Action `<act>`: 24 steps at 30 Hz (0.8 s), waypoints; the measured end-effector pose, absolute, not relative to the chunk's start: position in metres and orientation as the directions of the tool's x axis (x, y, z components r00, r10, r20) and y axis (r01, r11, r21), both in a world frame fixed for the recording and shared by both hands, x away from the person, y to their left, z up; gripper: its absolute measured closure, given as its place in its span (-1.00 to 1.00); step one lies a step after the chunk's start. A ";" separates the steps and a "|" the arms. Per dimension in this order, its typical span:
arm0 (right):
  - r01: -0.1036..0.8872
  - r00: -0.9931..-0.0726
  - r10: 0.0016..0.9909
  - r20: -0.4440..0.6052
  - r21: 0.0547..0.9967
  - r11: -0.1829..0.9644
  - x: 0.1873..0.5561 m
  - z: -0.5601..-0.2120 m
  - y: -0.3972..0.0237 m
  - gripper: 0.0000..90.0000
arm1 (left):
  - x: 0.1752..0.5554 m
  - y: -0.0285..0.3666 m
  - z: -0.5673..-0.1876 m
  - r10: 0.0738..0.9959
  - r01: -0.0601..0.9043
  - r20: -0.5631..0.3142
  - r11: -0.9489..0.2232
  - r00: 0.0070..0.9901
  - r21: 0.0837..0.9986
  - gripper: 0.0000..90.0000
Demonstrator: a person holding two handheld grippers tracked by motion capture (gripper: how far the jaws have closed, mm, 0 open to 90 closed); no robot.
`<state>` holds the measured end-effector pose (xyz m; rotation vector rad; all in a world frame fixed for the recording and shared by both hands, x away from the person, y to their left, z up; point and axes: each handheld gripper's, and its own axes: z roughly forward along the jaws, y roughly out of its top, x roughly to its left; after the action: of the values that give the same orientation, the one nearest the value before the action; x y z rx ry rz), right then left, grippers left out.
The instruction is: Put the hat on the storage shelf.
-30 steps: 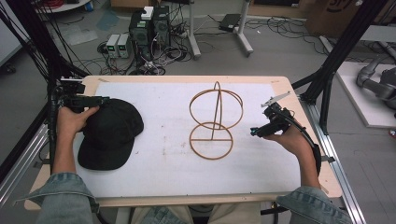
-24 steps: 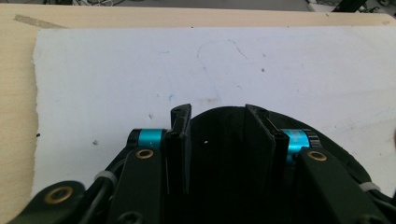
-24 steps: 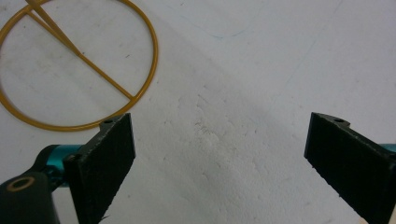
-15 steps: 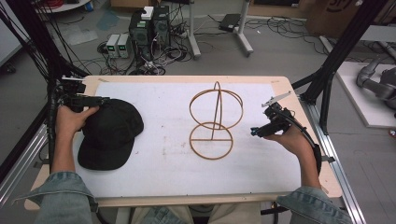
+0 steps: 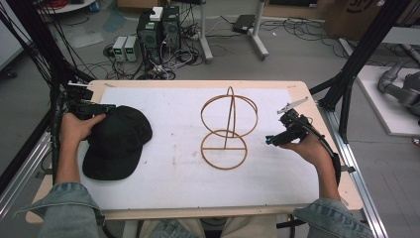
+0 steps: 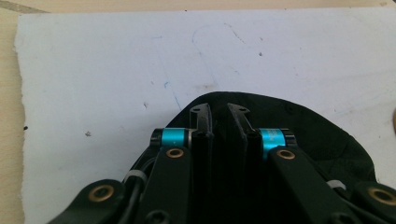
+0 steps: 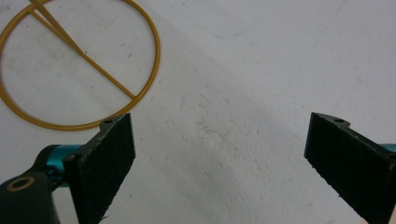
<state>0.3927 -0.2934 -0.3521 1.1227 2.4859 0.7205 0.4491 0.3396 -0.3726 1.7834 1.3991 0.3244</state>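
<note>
A black cap (image 5: 116, 144) lies at the left of the white sheet. My left gripper (image 5: 106, 108) sits at the cap's far edge. In the left gripper view its jaws (image 6: 219, 109) have just been closing and stand nearly together, pinching the cap's black fabric (image 6: 317, 135) between the pads. A golden wire stand (image 5: 225, 134), with a flat base ring and an upright ring on a post, is at the middle. My right gripper (image 5: 271, 140) hovers to its right, tilted toward it, and is open (image 7: 219, 135) over bare sheet. The base ring (image 7: 79, 60) shows beyond its left jaw.
The white sheet (image 5: 173, 178) covers most of the wooden table (image 5: 307, 99). Black frame posts stand at both sides. Computers and cables sit on the floor beyond the far edge.
</note>
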 end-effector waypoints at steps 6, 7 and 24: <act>0.604 -0.638 0.766 -0.079 0.565 0.562 0.393 -0.352 -0.294 -0.82 | 0.447 0.341 -0.370 0.885 0.666 -0.274 -0.053 0.377 0.744 0.92; 0.605 -0.637 0.767 -0.080 0.565 0.561 0.393 -0.352 -0.293 -0.82 | 0.446 0.341 -0.370 0.884 0.664 -0.275 -0.051 0.377 0.746 0.93; 0.600 -0.644 0.761 -0.077 0.566 0.565 0.393 -0.351 -0.291 -0.82 | 0.438 0.344 -0.347 0.871 0.649 -0.296 -0.034 0.392 0.760 0.95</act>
<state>0.3934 -0.2909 -0.3515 1.1184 2.4884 0.7262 0.4383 0.3437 -0.3465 1.7573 1.3320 0.3120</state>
